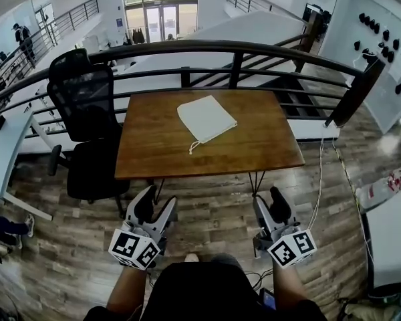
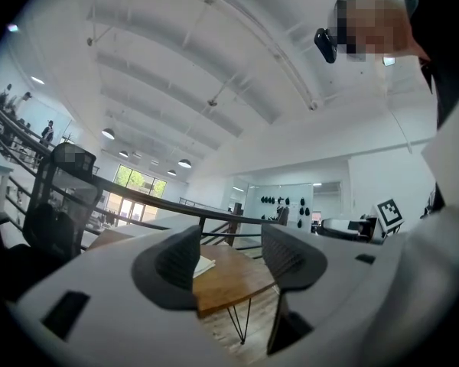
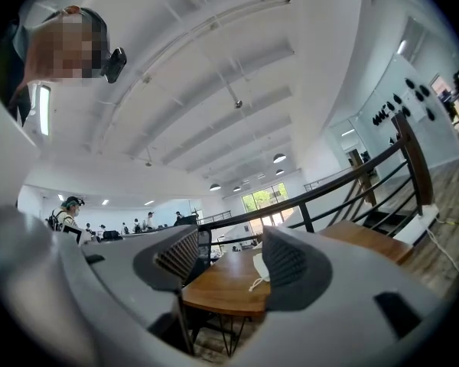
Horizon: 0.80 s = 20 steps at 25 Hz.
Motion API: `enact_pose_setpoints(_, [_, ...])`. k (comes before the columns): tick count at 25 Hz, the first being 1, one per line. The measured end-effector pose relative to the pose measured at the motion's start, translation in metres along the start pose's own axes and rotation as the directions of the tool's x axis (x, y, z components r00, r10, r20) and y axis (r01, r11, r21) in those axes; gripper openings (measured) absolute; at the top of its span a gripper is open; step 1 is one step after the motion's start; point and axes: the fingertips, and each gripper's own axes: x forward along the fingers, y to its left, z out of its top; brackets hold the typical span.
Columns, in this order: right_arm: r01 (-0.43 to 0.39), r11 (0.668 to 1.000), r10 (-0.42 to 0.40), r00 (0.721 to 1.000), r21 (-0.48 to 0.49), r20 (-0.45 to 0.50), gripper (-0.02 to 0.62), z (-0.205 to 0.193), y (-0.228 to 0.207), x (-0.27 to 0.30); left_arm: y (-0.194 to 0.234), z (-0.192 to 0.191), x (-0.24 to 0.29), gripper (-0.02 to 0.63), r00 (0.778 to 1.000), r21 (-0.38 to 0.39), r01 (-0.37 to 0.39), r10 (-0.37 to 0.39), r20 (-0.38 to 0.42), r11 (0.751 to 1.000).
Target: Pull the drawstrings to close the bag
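Head view, bag: a white cloth bag lies flat at the middle of the wooden counter, turned at a slant, its mouth toward the near edge.
Head view, drawstring: a short white drawstring trails from the bag's near corner onto the wood.
Head view, left hand-held gripper: held low over the plank floor, short of the counter's near edge and well apart from the bag, jaws apart.
Head view, right hand-held gripper: at the same level on the other side, also short of the counter, jaws apart.
Head view, surroundings: a black office chair stands at the counter's left side; a dark railing runs behind it.

Left gripper view, jaws: the left hand-held gripper stands open with nothing gripped; both ribbed pads are bare.
Left gripper view, bag: a pale edge of the bag shows far off on the counter, seen through the gap beside the left jaw.

Right gripper view, jaws: the right hand-held gripper stands open and empty.
Right gripper view, bag: the bag and its drawstring lie on the counter beyond the gap, close to the right jaw's edge in the picture but well away from it.
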Motion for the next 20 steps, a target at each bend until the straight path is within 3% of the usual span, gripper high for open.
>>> enact_pose_setpoints(8, [-0.024,0.999,0.023,0.999,0.037,0.022,0.241,0.002,-0.021,0.046,0.033,-0.002,0.034,0.253,0.999,0.003,-0.045,0.045,-0.003,0.999])
enact_pose_setpoints(20, [-0.164,0.986,0.164,0.983,0.003,-0.079,0.175,-0.001,-0.096,0.178,0.082,-0.002,0.137,0.253,0.990,-0.007,-0.138,0.138,-0.004,0.990])
